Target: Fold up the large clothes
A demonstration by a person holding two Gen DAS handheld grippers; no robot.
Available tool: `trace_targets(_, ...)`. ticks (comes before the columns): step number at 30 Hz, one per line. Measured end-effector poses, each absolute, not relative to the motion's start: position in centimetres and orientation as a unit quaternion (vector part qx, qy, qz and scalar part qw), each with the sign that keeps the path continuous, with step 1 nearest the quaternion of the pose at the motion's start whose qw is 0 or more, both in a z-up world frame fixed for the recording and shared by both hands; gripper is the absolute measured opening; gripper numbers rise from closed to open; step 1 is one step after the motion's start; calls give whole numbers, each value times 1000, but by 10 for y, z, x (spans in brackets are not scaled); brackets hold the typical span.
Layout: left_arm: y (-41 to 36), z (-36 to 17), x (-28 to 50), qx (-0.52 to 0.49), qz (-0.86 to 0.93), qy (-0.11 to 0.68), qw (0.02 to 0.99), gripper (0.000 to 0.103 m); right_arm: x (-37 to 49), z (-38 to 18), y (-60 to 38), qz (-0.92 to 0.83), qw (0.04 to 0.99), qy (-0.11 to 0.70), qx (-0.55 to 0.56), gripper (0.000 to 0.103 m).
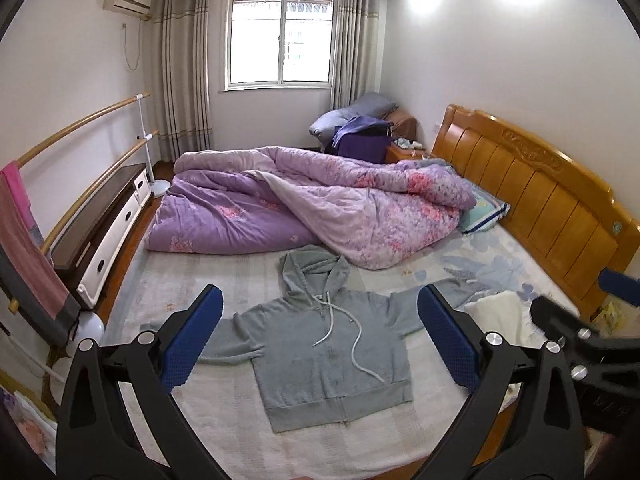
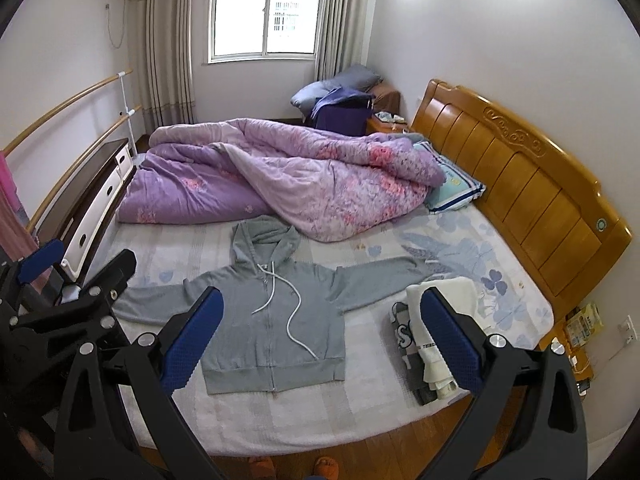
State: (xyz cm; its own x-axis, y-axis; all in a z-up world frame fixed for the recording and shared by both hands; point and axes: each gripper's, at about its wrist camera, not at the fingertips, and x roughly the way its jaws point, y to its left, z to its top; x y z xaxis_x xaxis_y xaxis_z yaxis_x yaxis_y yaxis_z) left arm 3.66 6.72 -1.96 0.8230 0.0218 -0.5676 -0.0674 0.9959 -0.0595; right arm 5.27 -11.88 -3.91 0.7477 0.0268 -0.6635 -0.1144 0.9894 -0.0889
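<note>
Both my left fingers (image 1: 320, 336) and right fingers (image 2: 320, 336) hover spread wide and empty above the grey hoodie (image 2: 276, 320) lying flat on the bed (image 2: 240, 420).

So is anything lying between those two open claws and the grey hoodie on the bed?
Nothing visible does. The grey hoodie lies spread flat on the bed sheet, with the left gripper and right gripper open above it. The folded clothes pile sits beside its sleeve, the purple quilt beyond its hood.
</note>
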Motion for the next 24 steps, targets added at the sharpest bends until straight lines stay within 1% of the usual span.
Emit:
trace_targets(9,59,5,26,-25,36,270,962,98,44,-25,-125,46,941,332,-56,95)
trace_targets(24,51,11,22,-16,37,273,961,98,41,-19,-130,39,943,327,-52,95)
